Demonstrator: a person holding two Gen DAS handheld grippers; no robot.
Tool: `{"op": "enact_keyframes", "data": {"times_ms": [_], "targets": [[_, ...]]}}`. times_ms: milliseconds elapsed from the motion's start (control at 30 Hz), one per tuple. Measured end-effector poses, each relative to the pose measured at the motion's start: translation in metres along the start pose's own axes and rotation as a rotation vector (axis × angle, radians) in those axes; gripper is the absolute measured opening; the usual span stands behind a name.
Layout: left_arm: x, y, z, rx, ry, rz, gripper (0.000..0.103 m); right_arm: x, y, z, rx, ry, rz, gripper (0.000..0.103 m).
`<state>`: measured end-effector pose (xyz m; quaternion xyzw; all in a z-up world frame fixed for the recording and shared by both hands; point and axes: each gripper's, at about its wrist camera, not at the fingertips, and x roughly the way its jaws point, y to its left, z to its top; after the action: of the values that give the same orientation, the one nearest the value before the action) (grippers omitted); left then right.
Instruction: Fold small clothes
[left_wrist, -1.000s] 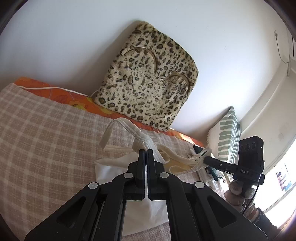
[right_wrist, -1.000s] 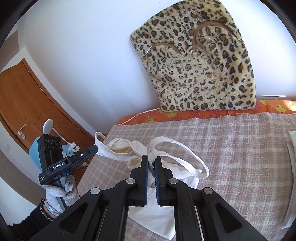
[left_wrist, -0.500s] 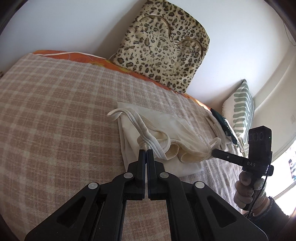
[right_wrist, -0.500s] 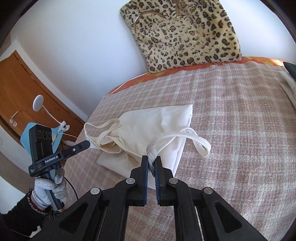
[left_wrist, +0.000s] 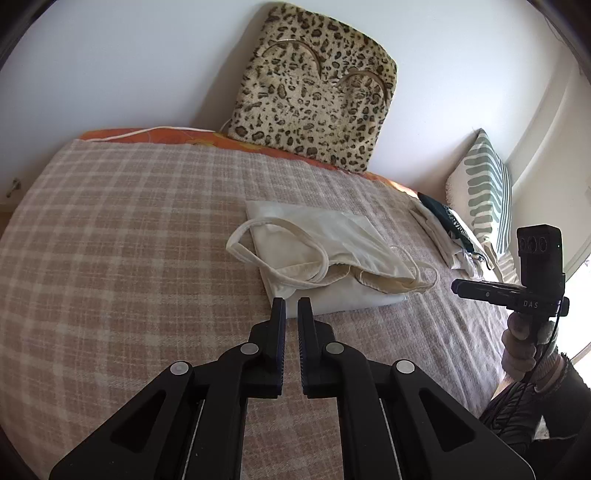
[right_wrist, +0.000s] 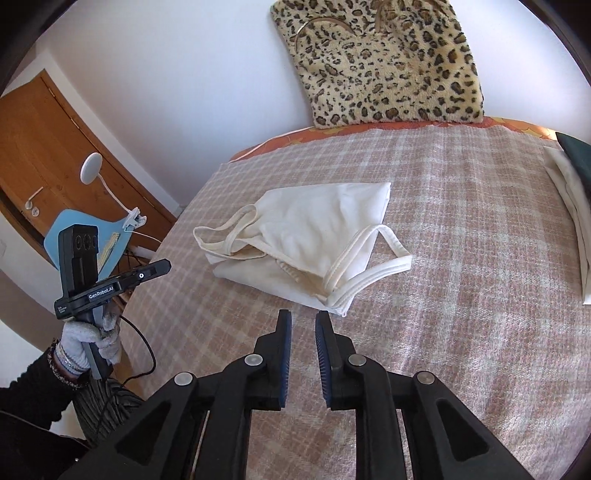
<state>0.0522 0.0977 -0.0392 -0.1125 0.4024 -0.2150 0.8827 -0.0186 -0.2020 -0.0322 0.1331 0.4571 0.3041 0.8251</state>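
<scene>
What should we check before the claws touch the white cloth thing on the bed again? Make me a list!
1. Left claw empty, jaws opening: ok.
2. Right claw empty, jaws opening: ok.
3. White garment lies folded over on the checked blanket: ok.
4. Straps tucked in: not ok, one loop sticks out on one side, another on the other.
5. Edges lined up neatly: not ok, the near edge is uneven.
6. Fold finished underneath: cannot tell.

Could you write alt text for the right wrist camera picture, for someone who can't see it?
A cream top, folded in half with its straps loose, lies on a checked blanket just beyond the right gripper, whose jaws are opening with nothing between them. The left gripper hovers at the bed's edge; a leopard-print cushion leans on the wall.
</scene>
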Motion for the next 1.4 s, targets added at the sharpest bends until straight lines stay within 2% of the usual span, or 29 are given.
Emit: {"op": "enact_keyframes", "data": {"times_ms": [100, 200, 233, 267, 400, 500, 667, 733, 833, 1000, 1100, 1167, 1300, 1400], "targets": [[0.014, -0.011, 0.015, 0.036, -0.005, -0.019, 0.017, -0.001, 0.018, 0.01, -0.073, -0.046, -0.006, 0.034], [0.035, -0.026, 0.023, 0.133, -0.004, 0.021, 0.019, 0.016, 0.033, 0.02, -0.174, -0.041, -0.077, 0.034], [0.043, -0.029, 0.024, 0.16, 0.02, 0.025, 0.026, 0.024, 0.039, 0.023, -0.213, -0.033, -0.104, 0.034], [0.051, -0.028, 0.024, 0.174, 0.042, 0.036, 0.028, 0.032, 0.043, 0.024, -0.25, -0.02, -0.118, 0.034], [0.069, -0.016, 0.025, 0.161, 0.091, 0.051, 0.028, 0.059, 0.052, 0.023, -0.371, 0.029, -0.198, 0.034], [0.072, -0.007, 0.031, 0.118, 0.081, 0.017, 0.028, 0.072, 0.054, 0.02, -0.43, 0.047, -0.235, 0.034], [0.083, 0.0, 0.033, 0.094, 0.141, -0.047, 0.028, 0.085, 0.058, 0.016, -0.501, 0.068, -0.299, 0.019], [0.085, -0.005, 0.024, 0.133, 0.181, -0.054, 0.028, 0.086, 0.062, 0.013, -0.533, 0.07, -0.323, 0.007], [0.084, -0.011, 0.004, 0.203, 0.25, -0.03, 0.028, 0.083, 0.064, 0.01, -0.565, 0.074, -0.349, 0.001], [0.072, -0.008, -0.012, 0.206, 0.272, -0.023, 0.028, 0.08, 0.057, 0.003, -0.561, 0.103, -0.384, 0.0], [0.054, -0.009, -0.007, 0.177, 0.239, -0.058, 0.025, 0.074, 0.055, 0.001, -0.558, 0.095, -0.409, 0.0], [0.04, -0.017, 0.003, 0.18, 0.18, -0.083, 0.025, 0.067, 0.054, 0.004, -0.527, 0.08, -0.399, 0.0], [0.034, -0.034, 0.032, 0.201, 0.072, -0.085, 0.025, 0.048, 0.051, 0.014, -0.439, 0.023, -0.307, 0.001], [0.054, -0.045, 0.047, 0.225, 0.05, -0.038, 0.025, 0.043, 0.045, 0.023, -0.364, -0.006, -0.249, 0.001]]}}
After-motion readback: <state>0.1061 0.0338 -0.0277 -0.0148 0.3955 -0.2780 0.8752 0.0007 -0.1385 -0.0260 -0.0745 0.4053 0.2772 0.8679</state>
